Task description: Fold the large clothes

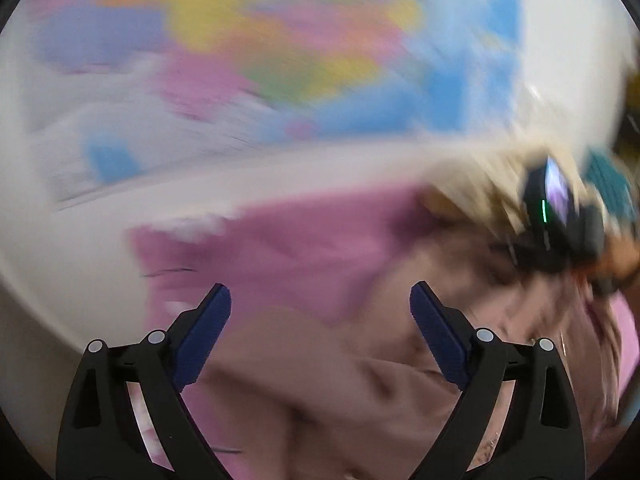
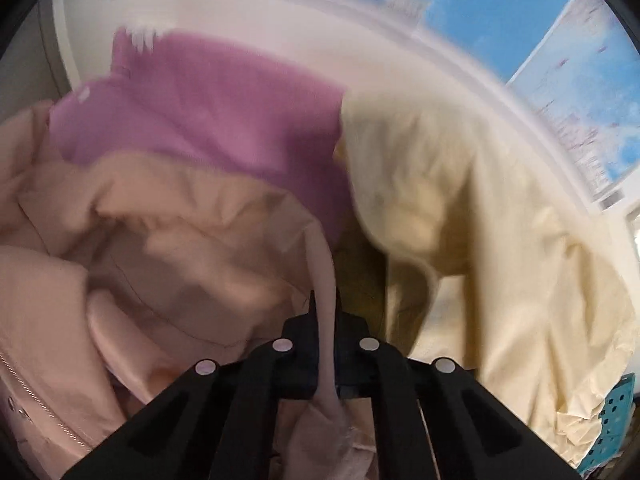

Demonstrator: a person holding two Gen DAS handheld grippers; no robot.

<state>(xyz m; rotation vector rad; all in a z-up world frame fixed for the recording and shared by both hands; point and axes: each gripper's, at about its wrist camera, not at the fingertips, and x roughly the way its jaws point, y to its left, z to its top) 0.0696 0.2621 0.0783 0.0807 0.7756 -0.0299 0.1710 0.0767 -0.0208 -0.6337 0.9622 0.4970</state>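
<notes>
On a white worktop (image 2: pixel 280 20) before a blurred, colourful wall, the right tongs (image 2: pixel 325 300) clench the peach jacket (image 2: pixel 168 240) beside a purple garment (image 2: pixel 224 120); the left tongs (image 1: pixel 320 300) hang released.

Smooth peach cloth jacket (image 2: pixel 160 240), matt

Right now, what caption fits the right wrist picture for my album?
Right gripper pinches an edge of the peach jacket, with a purple sweater and cream garment behind.
</notes>
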